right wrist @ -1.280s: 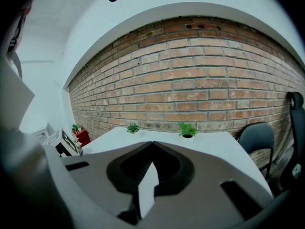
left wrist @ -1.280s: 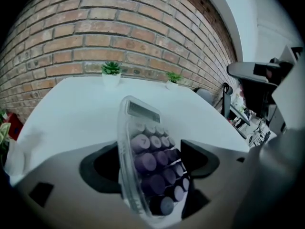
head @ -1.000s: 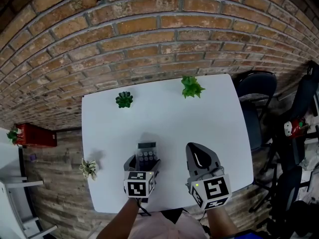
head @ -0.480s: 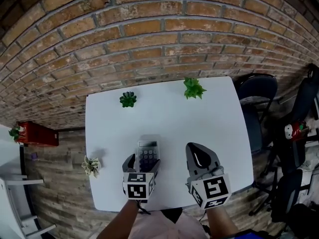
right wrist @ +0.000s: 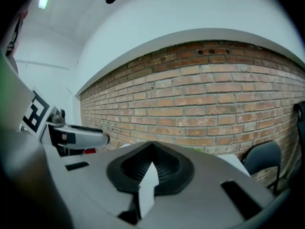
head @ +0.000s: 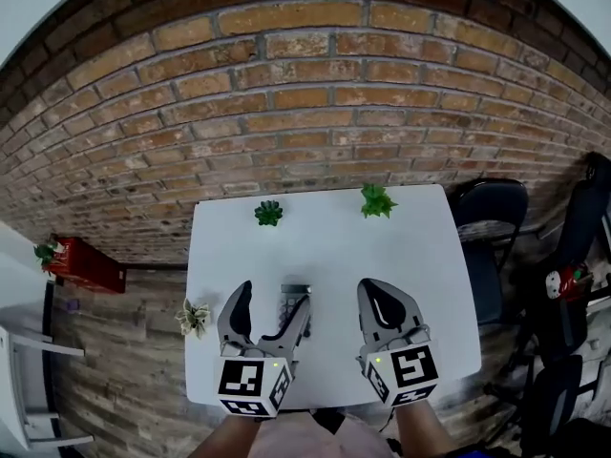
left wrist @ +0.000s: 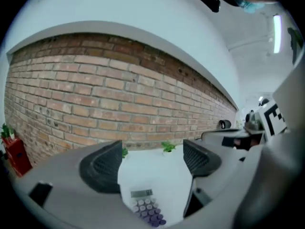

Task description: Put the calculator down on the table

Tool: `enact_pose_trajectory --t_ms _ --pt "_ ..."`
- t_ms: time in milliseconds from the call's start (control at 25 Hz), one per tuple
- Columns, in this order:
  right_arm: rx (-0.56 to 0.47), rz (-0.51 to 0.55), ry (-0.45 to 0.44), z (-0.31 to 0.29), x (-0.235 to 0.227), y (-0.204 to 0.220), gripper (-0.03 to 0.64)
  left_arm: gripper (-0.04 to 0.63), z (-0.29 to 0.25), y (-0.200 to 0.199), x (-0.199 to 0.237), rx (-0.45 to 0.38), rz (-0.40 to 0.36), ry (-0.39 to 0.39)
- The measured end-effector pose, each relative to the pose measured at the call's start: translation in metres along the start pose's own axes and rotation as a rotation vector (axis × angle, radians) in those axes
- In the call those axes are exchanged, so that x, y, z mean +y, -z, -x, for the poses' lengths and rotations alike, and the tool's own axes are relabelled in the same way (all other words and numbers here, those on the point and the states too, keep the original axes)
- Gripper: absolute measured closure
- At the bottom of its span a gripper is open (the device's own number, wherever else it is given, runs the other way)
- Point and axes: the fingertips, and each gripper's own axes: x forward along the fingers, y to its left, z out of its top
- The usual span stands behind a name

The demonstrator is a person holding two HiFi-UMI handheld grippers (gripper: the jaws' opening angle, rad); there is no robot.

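**A:** Where is the calculator?

**B:** It seems to lie flat on the white counter, near the front edge, display end pointing toward the wall. It is a small grey slab with a narrow screen and rows of purple-grey keys.

**A:** Is anything holding it?

**B:** No. The left gripper hangs over it with its fingers spread wide, one on each side and neither touching the casing. The task looks as good as done.

**A:** How would it handle?

**B:** Judging by its looks, it is light, stiff and thin. The smooth plastic shell could slip under a weak pinch. The screen and keys are the delicate parts, so the long side edges around the middle are the best place to take hold.

**A:** And the other tool?

**B:** The right gripper hovers just beside the left one, over bare counter, fingers clenched together on nothing.

**A:** What else is around?

**B:** Two small green potted plants stand at the far edge, well apart from the calculator, and a third pale one sits off the left side. A brick wall lies behind and a dark chair to the right.
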Motion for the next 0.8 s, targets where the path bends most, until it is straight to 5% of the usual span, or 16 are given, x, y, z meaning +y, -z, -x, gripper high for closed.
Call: enact_pose_trajectory --t_ms 160,480,800 --pt "-0.068 0.04 -0.006 0.016 0.007 -0.031 0.614 0.209 0.031 -0.058 -0.007 -0.144 -0.066 -0.029" --pt "-0.168 0.112 -0.018 0.044 0.025 -0.076 0.614 0.572 0.083 -0.111 -0.005 -0.309 -0.085 -0.163" --pt "-0.218 0.133 -0.012 0.063 0.033 -0.093 0.615 0.572 0.1 -0.124 -0.009 -0.345 -0.083 -0.169"
